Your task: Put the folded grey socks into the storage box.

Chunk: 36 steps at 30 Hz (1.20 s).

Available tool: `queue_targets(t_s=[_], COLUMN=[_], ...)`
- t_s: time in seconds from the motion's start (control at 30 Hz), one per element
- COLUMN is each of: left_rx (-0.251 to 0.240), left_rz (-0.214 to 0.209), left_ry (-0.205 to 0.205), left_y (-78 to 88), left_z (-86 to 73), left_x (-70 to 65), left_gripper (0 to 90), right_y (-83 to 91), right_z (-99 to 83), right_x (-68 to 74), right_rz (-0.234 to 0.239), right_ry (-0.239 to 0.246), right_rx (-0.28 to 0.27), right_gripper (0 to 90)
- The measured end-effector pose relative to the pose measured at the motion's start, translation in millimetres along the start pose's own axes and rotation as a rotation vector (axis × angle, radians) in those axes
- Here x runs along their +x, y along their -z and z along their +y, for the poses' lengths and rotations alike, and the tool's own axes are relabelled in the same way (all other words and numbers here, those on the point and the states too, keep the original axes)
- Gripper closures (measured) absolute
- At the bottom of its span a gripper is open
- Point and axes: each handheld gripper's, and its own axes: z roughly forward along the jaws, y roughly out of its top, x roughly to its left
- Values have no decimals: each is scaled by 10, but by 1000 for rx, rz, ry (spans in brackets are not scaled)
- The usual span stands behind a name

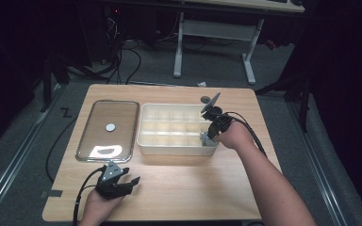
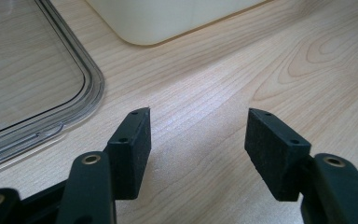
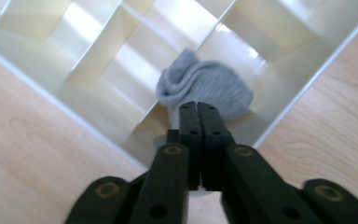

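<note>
The right gripper (image 3: 198, 108) is clenched with its jaws pressed flat together just over a grey sock (image 3: 205, 91) that lies bunched in the near right corner cell of the divider box (image 1: 143, 141); whether a fold is pinched I cannot tell. To seat the sock well, push it down inside the thin walls. The sock is soft ribbed knit, the box smooth cream plastic, the clear lid (image 1: 87, 136) glossy, and the left gripper (image 2: 198, 140) rests released on pale grained wood.

Sitting on 1 wooden table (image 1: 179, 188) are 1 cream divided box (image 1: 176, 143) at center, 1 clear lid (image 1: 107, 129) lying left of it, and 1 grey sock (image 3: 205, 88) resting in the box's near-right compartment.

2 grippers are working: the left gripper (image 1: 131, 181) near, the right gripper (image 1: 206, 140) right.
</note>
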Motion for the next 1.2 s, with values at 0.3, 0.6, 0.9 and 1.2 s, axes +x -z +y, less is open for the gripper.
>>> queue_targets(t_s=[0.3, 0.6, 0.9, 1.2], left_rx=[2, 9, 13, 17], left_rz=[-2, -4, -2, 2], left_ry=[-2, -6, -7, -10], left_y=[-3, -10, -19, -21], left_z=[-2, -4, -6, -9], left_x=[-4, -10, -13, -19], left_gripper=[415, 415, 416, 415], right_y=[-214, -382, -229, -382], right_z=[89, 98, 57, 108], right_x=[-7, 11, 2, 60], right_rz=[-26, -42, -27, -42], right_ry=[-16, -8, -15, -8], right_rx=[67, 115, 66, 72], right_gripper=[900, 900, 899, 900])
